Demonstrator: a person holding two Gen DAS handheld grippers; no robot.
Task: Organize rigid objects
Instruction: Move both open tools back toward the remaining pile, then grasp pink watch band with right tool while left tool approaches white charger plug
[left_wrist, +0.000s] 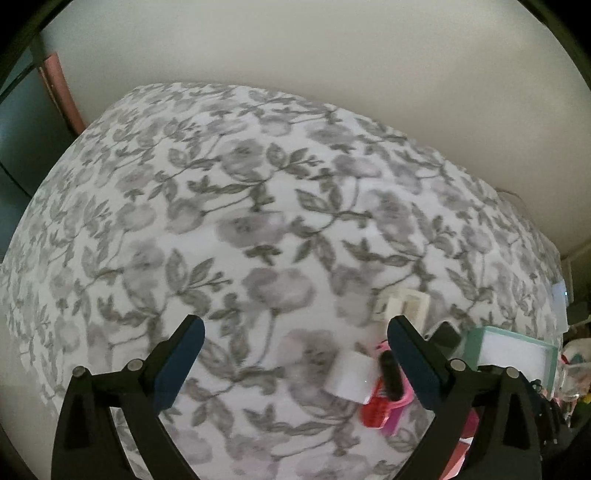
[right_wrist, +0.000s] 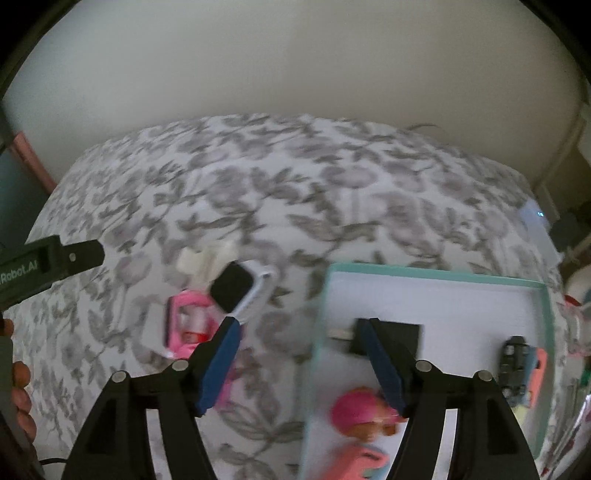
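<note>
Far left in the right wrist view: left hand-held gripper (right_wrist: 86, 254) reaching in over the floral bed (right_wrist: 332, 192), fingers of a hand (right_wrist: 18, 373) at the frame edge. In its own view, left hand-held gripper (left_wrist: 295, 363) spread wide, nothing between the jaws, only patterned cloth beneath.

Next along, a loose cluster on the bed: cream clip-like piece (right_wrist: 205, 260), pink plastic item (right_wrist: 186, 325), black-faced white-cased watch (right_wrist: 242, 291), touching or overlapping one another. From the left wrist, a white block (left_wrist: 351, 376) and a small black cylinder (left_wrist: 390, 376) in the same heap, with a red piece (left_wrist: 376, 410) below.

Then the right hand-held gripper (right_wrist: 299, 360), jaws partly apart and empty, straddling the near wall of the teal-rimmed box (right_wrist: 436, 277).

Inside the box: black square piece (right_wrist: 404, 338), pink-capped toy figure (right_wrist: 360, 411), dark toy vehicle (right_wrist: 515, 363) at the right wall.

Likely step: between placements, several pieces boxed, cluster still outside. Next move probably back to the heap, singling out one piece; care needed, since tight overlap risks dragging a neighbour.
</note>
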